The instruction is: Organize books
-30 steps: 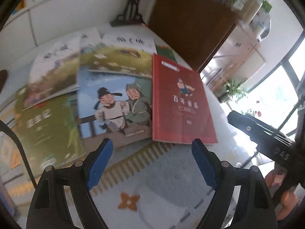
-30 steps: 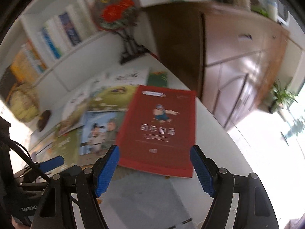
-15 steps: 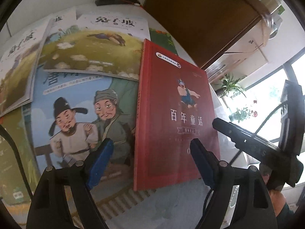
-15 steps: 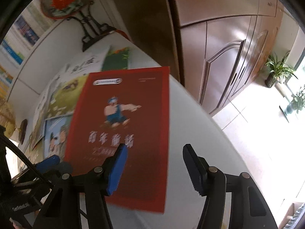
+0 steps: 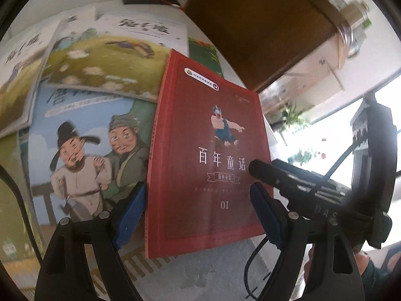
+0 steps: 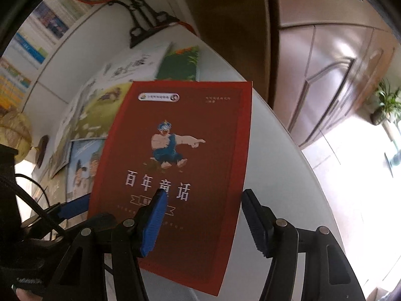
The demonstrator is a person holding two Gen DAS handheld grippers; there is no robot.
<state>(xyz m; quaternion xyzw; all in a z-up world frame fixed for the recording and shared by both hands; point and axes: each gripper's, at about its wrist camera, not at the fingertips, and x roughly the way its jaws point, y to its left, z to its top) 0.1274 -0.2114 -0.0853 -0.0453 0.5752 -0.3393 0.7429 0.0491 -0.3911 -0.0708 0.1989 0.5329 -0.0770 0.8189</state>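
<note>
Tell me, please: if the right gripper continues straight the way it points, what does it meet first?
Most likely the red book: the open right gripper straddles its right edge, one finger over the cover. Depth is unclear.

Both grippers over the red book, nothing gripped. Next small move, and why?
Probably ease the right gripper down so its fingers straddle the red book's right edge, then close. That edge lies between the open fingers, unpinched, on bare white table; the left gripper hovers open.
</note>
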